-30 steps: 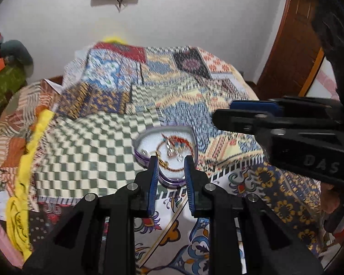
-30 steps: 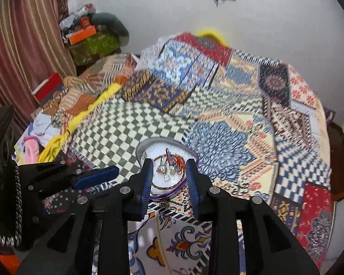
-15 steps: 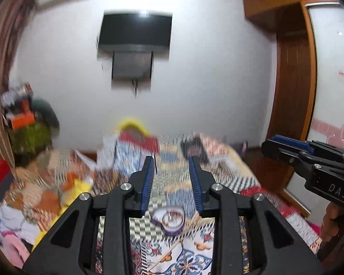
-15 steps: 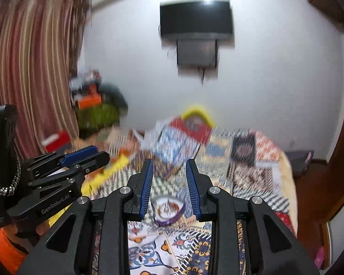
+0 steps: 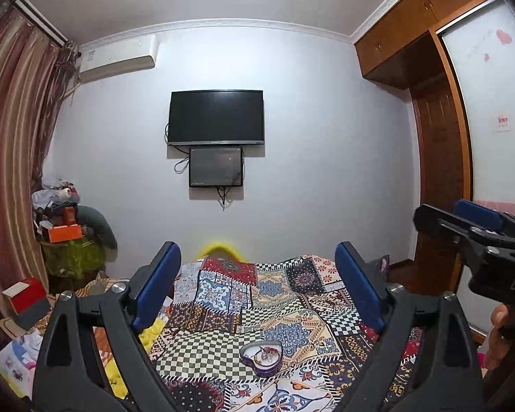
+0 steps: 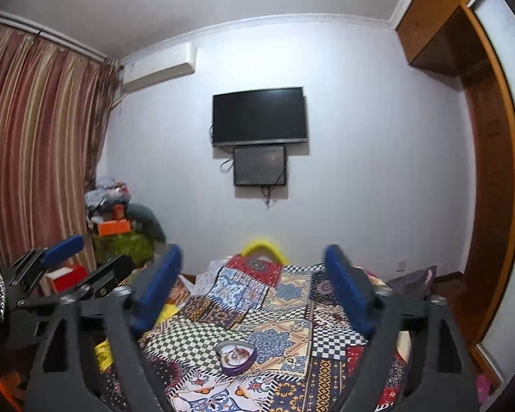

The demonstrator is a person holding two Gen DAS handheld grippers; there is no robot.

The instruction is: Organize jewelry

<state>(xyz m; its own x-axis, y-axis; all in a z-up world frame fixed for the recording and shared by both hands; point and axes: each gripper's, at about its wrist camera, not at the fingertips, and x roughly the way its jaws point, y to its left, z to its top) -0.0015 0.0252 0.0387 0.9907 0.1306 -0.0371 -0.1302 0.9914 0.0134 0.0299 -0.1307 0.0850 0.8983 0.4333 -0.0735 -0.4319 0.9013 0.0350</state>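
A purple heart-shaped tin (image 5: 261, 360) with jewelry inside sits open on the patchwork bedspread (image 5: 257, 295); it also shows in the right wrist view (image 6: 236, 357). My left gripper (image 5: 257, 292) is open wide and empty, held well back from and above the tin. My right gripper (image 6: 254, 292) is also open wide and empty, at a similar distance. The right gripper shows at the right edge of the left wrist view (image 5: 470, 237). The left gripper shows at the left of the right wrist view (image 6: 72, 261).
A wall-mounted TV (image 5: 216, 116) hangs behind the bed. Striped curtains (image 6: 34, 154) and a pile of boxes and clothes (image 5: 65, 233) stand on the left. A wooden wardrobe (image 5: 439, 171) stands on the right. Yellow cloth (image 5: 151, 333) lies at the bed's left edge.
Both grippers have pulled back and tilted up from just over the tin to a far view of the bed. Both have opened from narrow to wide.
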